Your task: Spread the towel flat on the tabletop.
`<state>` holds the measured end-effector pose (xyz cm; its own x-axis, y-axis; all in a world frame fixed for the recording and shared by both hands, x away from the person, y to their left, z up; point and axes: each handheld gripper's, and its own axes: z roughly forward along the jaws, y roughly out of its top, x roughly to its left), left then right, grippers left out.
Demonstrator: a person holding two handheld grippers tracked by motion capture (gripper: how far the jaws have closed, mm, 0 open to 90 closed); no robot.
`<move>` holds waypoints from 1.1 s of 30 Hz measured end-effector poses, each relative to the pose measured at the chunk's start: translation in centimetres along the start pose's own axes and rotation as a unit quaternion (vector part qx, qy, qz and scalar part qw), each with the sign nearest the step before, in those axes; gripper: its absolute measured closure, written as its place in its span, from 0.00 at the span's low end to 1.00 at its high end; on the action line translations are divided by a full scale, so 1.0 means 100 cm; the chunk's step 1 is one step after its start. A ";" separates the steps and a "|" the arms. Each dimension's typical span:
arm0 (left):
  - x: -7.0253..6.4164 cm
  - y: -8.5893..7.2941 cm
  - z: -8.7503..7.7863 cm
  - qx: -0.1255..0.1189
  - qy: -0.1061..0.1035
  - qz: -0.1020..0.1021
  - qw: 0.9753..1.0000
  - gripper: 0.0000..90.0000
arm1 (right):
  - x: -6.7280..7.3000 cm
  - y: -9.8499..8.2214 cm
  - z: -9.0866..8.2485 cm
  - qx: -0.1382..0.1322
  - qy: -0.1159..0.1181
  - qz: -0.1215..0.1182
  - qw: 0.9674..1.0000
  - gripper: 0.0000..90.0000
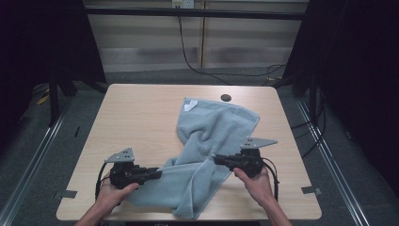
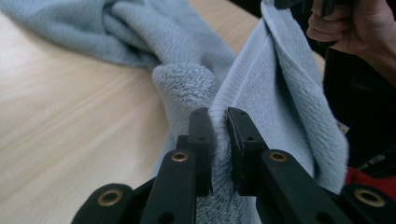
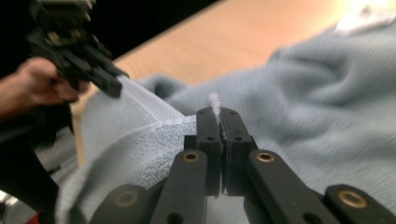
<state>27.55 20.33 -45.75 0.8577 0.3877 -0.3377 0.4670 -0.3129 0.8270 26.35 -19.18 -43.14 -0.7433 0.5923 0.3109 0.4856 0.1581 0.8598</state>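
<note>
A pale blue-grey towel (image 1: 207, 136) lies crumpled on the wooden table (image 1: 141, 117), running from the far middle to the near edge. My left gripper (image 1: 159, 173) is shut on the towel's near edge; its pads (image 2: 201, 126) pinch the hem of the towel (image 2: 261, 93). My right gripper (image 1: 217, 159) is shut on another edge of the towel, a little above the table. In the right gripper view the jaws stand pressed together with a thin fold of the towel (image 3: 299, 107) sticking out between them, and the left gripper (image 3: 112, 84) shows farther off, holding the same stretched edge.
A white label (image 1: 189, 106) sits at the towel's far corner. A dark round cable hole (image 1: 226, 97) lies near the table's far edge. Bare wood spreads to the left of the towel. Dark floor and metal rails flank the table.
</note>
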 end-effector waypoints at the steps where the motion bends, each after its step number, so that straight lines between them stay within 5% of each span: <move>1: -0.004 0.003 0.000 -0.001 -0.001 0.004 1.000 0.89 | 0.002 0.004 -0.004 -0.008 -0.002 -0.006 1.000 0.98; 7: -0.030 0.031 -0.019 -0.046 -0.016 0.050 0.998 0.90 | 0.015 0.029 -0.027 -0.057 0.006 -0.035 0.998 0.97; 12: -0.034 0.036 -0.053 -0.081 -0.007 0.065 0.995 0.89 | 0.034 0.033 -0.029 -0.061 0.024 -0.062 0.996 0.73; 16: -0.024 0.019 -0.063 -0.065 -0.011 0.053 0.996 0.86 | 0.029 0.018 -0.016 -0.033 0.020 -0.038 0.999 0.65; 20: -0.013 0.007 -0.066 -0.066 0.000 0.031 0.997 0.81 | 0.015 -0.006 0.005 0.026 -0.007 -0.017 1.000 0.65; 24: -0.001 0.008 -0.049 -0.035 0.003 0.023 0.999 0.78 | -0.005 -0.028 0.026 0.076 -0.025 0.007 0.997 0.66; 27: 0.010 0.005 -0.023 0.004 0.015 0.014 1.000 0.74 | -0.008 -0.038 0.041 0.115 -0.033 -0.003 0.993 0.66; 31: 0.030 -0.001 -0.007 0.031 0.045 -0.008 0.998 0.72 | -0.014 -0.047 0.056 0.163 -0.064 -0.016 0.984 0.64; 33: 0.039 -0.003 -0.006 0.041 0.062 -0.017 0.997 0.73 | -0.021 -0.047 0.053 0.159 -0.062 -0.009 0.985 0.67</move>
<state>30.68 22.46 -47.02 0.8107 0.5011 -0.3027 0.5157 -0.3665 0.7745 28.04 -16.95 -50.01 -0.7013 0.6756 0.2276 0.6066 0.3979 0.6882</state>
